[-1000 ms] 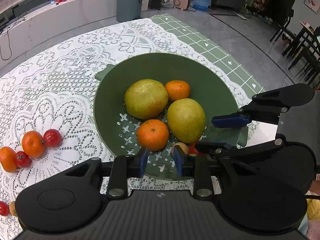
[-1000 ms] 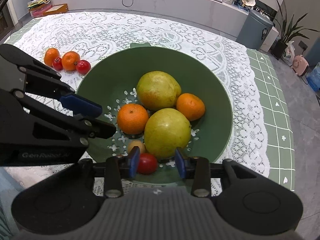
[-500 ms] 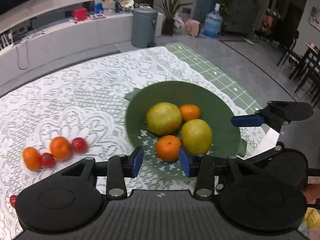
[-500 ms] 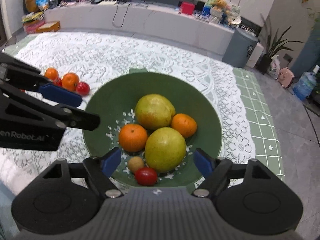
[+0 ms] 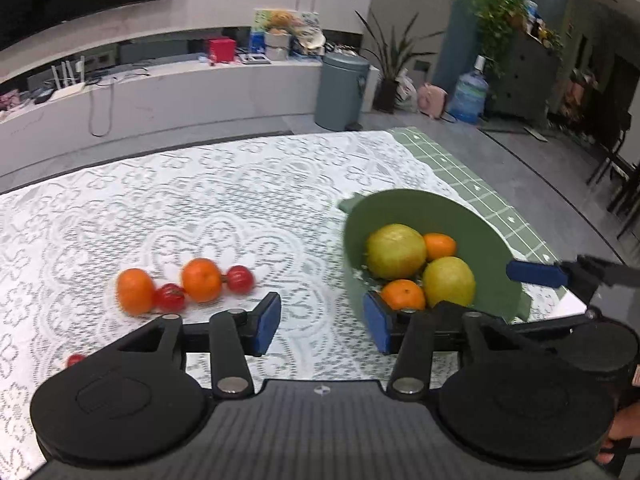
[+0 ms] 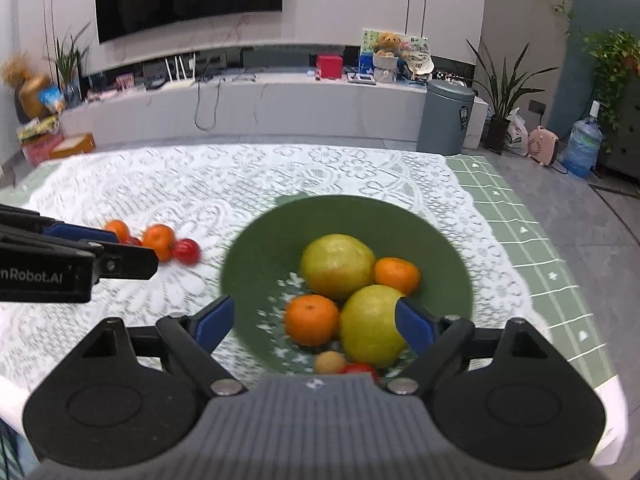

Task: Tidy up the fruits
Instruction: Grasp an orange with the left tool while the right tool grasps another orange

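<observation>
A green bowl [image 6: 260, 248] holds two big yellow-green fruits [image 6: 336, 266], two oranges [image 6: 311, 319], a small tan fruit [image 6: 329, 362] and a red tomato [image 6: 360, 368]. My right gripper [image 6: 314, 324] hovers above the bowl's near side. Its jaws are opening wide and the pads touch nothing. To the left, two oranges [image 5: 201, 280] and two tomatoes [image 5: 240, 279] lie loose on the lace cloth. My left gripper [image 5: 322, 326] hangs over the cloth between these and the bowl [image 5: 492, 256], jaws opening, nothing between them.
A small red tomato [image 5: 75, 359] lies alone at the near left of the cloth. The table's right edge with green checked cloth [image 6: 520, 220] runs just beyond the bowl. Each gripper shows in the other's view, the left gripper [image 6: 80, 256] close to the loose fruit.
Both grippers drew back and up from the bowl and opened. The tomato that sat between the right pads now lies in the bowl. The left view swung left toward the loose fruit.
</observation>
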The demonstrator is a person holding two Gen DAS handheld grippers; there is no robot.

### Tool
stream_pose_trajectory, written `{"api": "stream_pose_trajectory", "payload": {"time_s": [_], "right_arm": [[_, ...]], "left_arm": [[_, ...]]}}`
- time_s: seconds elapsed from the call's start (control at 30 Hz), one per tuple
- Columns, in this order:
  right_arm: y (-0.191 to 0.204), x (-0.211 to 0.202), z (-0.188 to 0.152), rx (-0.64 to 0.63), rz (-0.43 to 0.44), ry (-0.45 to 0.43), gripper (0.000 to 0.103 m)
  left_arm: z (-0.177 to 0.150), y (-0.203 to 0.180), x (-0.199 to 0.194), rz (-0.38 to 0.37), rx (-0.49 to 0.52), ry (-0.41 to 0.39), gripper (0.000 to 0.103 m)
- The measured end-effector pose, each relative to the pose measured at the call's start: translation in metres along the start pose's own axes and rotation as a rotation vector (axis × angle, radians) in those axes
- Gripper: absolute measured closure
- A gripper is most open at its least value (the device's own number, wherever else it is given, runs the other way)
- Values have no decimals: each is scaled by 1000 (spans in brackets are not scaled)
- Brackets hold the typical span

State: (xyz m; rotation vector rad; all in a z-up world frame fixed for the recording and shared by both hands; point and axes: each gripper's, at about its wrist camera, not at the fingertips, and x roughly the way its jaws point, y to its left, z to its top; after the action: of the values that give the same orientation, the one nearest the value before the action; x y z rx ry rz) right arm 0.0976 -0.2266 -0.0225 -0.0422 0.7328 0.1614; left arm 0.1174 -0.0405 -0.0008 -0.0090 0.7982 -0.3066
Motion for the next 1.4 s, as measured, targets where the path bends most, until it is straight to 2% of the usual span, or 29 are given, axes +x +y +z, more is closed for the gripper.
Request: {"api": "stream_pose_trajectory", "payload": {"time_s": [0.2, 0.5, 0.6, 0.7, 0.77, 0.9, 1.0, 1.13, 1.27, 1.4], "right_arm": [[25, -2, -10, -3, 59, -52, 19], [64, -6, -19, -115, 100, -145, 18], [77, -5, -22, -171, 102, -169, 18], [88, -1, -25, -215, 112, -173, 17], [92, 1, -24, -215, 142, -164, 17], [96, 7, -20, -197, 186, -151, 12], [105, 11, -18, -222, 165, -175, 10], [116, 20, -14, -288, 171, -193, 10], [122, 35, -6, -274, 207, -158, 7], [131, 52, -1, -311, 192, -125, 7]], "left_arm": [[-12, 26, -13, 59, -59, -53, 37], [-35, 59, -28, 193, -123, -128, 23], [-40, 69, -34, 185, -137, -150, 20], [-44, 84, -40, 112, -191, -182, 19], [-47, 92, -45, 123, -231, -203, 16], [-48, 96, -49, 156, -206, -223, 16], [-48, 97, -48, 197, -174, -224, 16], [-47, 105, -44, 199, -169, -210, 20], [-44, 113, -40, 196, -168, -200, 24], [-43, 123, -32, 175, -189, -177, 25]]}}
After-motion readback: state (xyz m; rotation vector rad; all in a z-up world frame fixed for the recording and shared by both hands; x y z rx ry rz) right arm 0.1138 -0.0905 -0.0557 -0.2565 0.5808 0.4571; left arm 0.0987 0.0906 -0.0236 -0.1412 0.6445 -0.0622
